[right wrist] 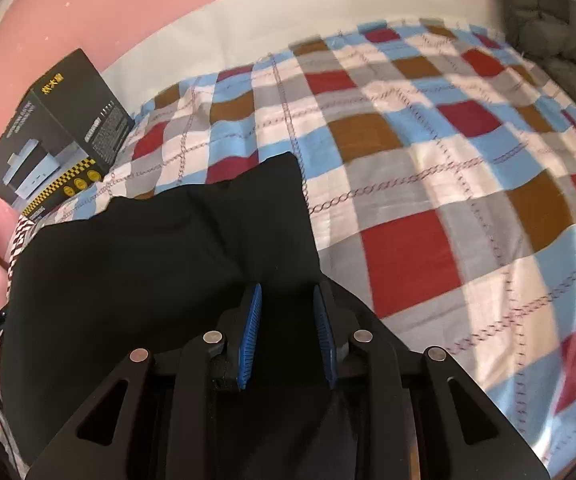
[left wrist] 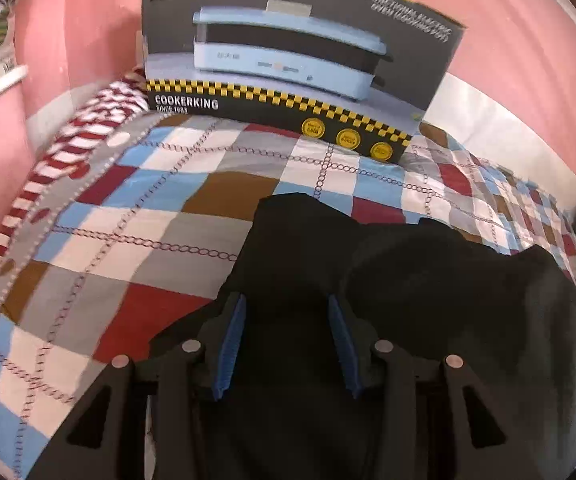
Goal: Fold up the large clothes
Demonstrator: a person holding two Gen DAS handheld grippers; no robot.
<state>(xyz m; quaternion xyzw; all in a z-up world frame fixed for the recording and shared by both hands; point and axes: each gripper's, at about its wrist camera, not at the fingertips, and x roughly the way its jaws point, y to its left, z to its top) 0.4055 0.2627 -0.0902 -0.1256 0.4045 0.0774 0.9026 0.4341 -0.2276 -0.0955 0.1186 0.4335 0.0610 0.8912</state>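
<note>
A large black garment (left wrist: 428, 280) lies bunched on the checkered bedspread (left wrist: 128, 220). My left gripper (left wrist: 287, 300) hovers over its left part; the blue pads (left wrist: 232, 344) stand apart with black cloth beneath and between them, not pinched. In the right wrist view the same black garment (right wrist: 148, 248) spreads to the left and under the gripper. My right gripper (right wrist: 287, 290) is over the garment's right edge, its blue pads (right wrist: 250, 332) apart with dark cloth showing in the gap. Both grippers are open.
A dark cooker box (left wrist: 288, 68) stands at the head of the bed against the pink wall (left wrist: 80, 20); it also shows in the right wrist view (right wrist: 60, 136). A red-and-white striped cloth (left wrist: 68, 136) runs along the left edge. A grey cushion (right wrist: 548, 20) sits far right.
</note>
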